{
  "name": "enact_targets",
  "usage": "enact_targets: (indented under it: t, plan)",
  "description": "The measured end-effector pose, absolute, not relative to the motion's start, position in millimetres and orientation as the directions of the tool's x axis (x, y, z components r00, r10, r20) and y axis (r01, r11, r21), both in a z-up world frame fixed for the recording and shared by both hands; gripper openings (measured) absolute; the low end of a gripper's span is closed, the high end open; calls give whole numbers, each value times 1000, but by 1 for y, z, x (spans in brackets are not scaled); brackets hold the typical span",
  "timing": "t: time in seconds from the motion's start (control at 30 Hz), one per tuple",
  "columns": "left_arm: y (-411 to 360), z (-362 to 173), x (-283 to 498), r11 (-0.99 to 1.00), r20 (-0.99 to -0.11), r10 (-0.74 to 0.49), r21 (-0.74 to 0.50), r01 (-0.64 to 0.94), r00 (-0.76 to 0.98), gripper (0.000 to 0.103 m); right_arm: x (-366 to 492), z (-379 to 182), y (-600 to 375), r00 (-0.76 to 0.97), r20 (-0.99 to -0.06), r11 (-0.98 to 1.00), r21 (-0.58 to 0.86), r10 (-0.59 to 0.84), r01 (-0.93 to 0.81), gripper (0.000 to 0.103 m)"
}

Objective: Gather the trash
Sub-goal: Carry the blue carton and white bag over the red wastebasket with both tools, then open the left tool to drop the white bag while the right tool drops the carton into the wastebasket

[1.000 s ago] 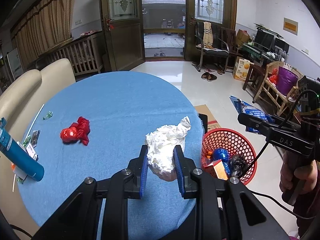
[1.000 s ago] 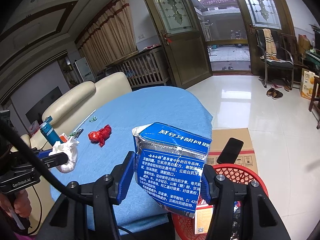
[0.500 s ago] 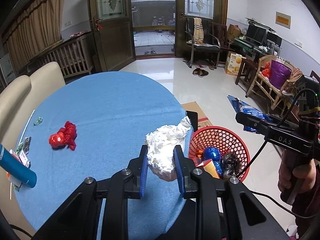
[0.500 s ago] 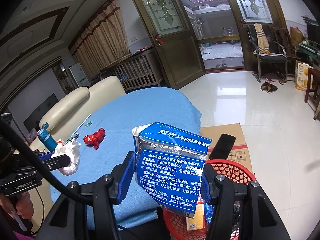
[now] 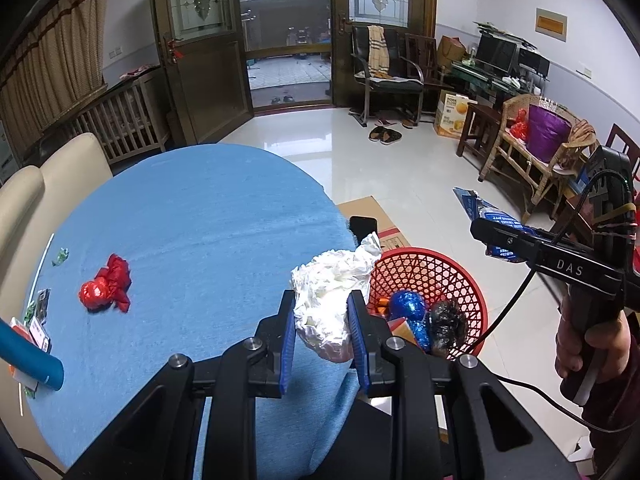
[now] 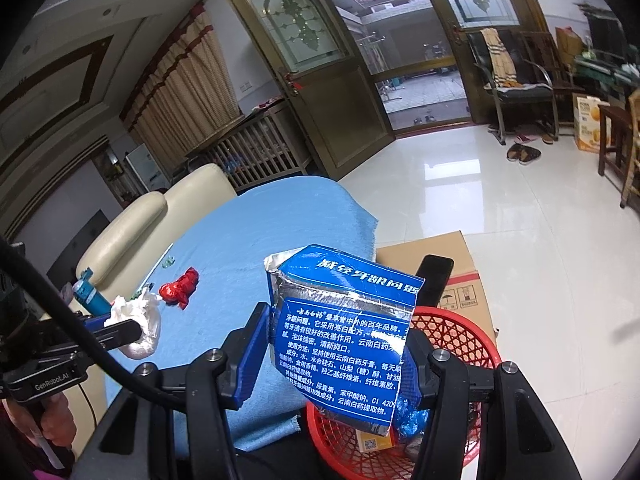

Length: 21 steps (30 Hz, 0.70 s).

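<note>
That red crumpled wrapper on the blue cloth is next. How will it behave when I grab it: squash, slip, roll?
The red wrapper looks like thin shiny foil or plastic, crumpled loosely, so it will probably squash flat between the jaws. It is likely very light and could skid on the blue cloth if nudged. Its irregular shape makes rolling unlikely.

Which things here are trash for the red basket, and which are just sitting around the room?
For the job:
- crumpled white paper, held in the left gripper
- torn blue box, held in the right gripper
- red wrapper on the blue table
- red basket

Just lying about:
- slippers
- black chair
- purple bag
</note>
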<state>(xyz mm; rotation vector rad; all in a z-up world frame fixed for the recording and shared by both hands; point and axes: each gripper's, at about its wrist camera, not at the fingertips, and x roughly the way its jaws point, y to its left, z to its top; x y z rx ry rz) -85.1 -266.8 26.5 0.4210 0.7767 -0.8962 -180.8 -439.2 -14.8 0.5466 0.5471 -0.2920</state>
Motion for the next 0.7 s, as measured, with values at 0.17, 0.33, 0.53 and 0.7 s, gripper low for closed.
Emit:
enact_targets:
  t: [0.17,0.33,0.53,0.7]
  plan:
    - [-278,26,-89,550,-758,-539,15,835,368,27,-189,-16,-449,821,-558,800,436,-120,413,59]
    - [-288,24,-93,525,-763,-545,12,851,347,27,-195,-16,-458,821,-558,786,451,-121,422,59]
    - [-303,21,-95,501,-771,-550,5,865,323,27,-198,-19,-467,812,-573,772,464,-112,434,59]
    - [-311,17,-94,487,-778,-554,-15,873,296,27,-203,-19,-475,804,-584,764,466,-113,446,59]
